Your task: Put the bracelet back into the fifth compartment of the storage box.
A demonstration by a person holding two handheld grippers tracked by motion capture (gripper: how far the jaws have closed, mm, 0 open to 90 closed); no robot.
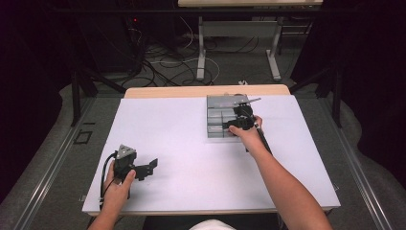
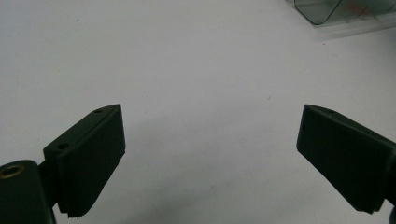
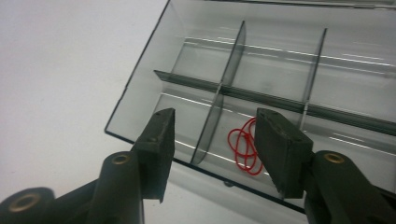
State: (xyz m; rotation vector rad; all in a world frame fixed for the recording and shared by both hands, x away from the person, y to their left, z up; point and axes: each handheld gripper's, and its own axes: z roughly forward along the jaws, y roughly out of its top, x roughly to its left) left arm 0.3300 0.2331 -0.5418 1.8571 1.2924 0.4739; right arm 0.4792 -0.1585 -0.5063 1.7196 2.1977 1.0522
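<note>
The red rubber band (image 3: 245,145) lies loose on the floor of a near compartment of the clear divided box (image 3: 140,95), in the second cell along from the box's corner as my right gripper view shows it. It is a thin tangle of loops, flat and unheld. From the high view the box (image 1: 216,132) sits on the far right part of the white table (image 1: 182,143), well away from my left hand.

I judge the work to be somewhere in the middle: the band is in the box, and the other compartments I can see hold nothing. Whether I am about to lift it out or have just put it down I cannot tell, and nothing else to sort is in sight on the table.

My right gripper (image 3: 215,133) hangs over the box's near wall with its jaws partly open, one to either side of an upright divider, the right one partly covering the band. They grip nothing; I cannot tell whether the pads touch the plastic.

My left gripper (image 2: 210,154) rests low over bare table near the front left, jaws spread wide, holding nothing. In the high view it (image 1: 152,165) points toward the table's middle.
</note>
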